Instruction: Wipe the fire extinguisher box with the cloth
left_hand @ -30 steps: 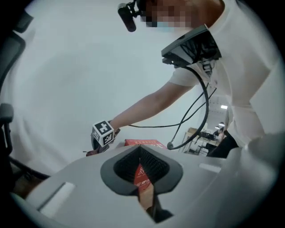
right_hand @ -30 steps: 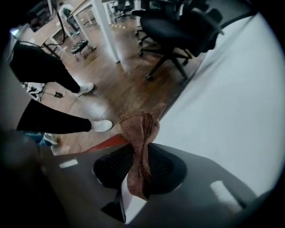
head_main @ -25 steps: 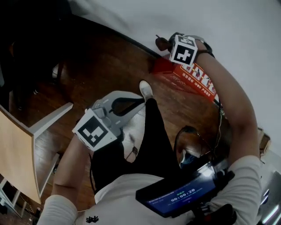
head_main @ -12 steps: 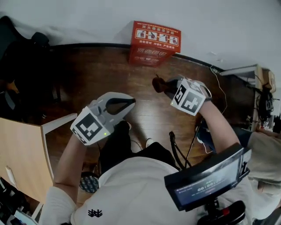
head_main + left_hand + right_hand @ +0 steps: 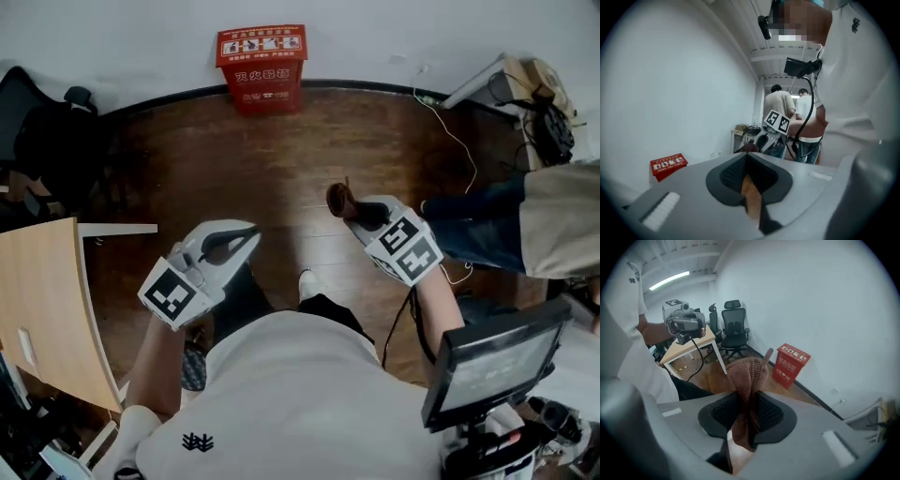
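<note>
One second ago the right gripper [image 5: 359,212] was up against the fire extinguisher box [image 5: 262,64]. Now the box sits well apart from it, on the floor [image 5: 309,150] against the wall, and the gripper is drawn back near the person's body. Its jaws remain clamped on the brown cloth [image 5: 748,376]. The left gripper [image 5: 246,234] has its jaws closed on nothing. Wiping looks paused or finished.

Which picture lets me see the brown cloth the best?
The right gripper view. The cloth sits big in the middle, pinched in the jaws of the right gripper. The head view shows only a small brown bunch at that gripper's tip. The left gripper view shows just a tiny dark-red bit, far off.
</note>
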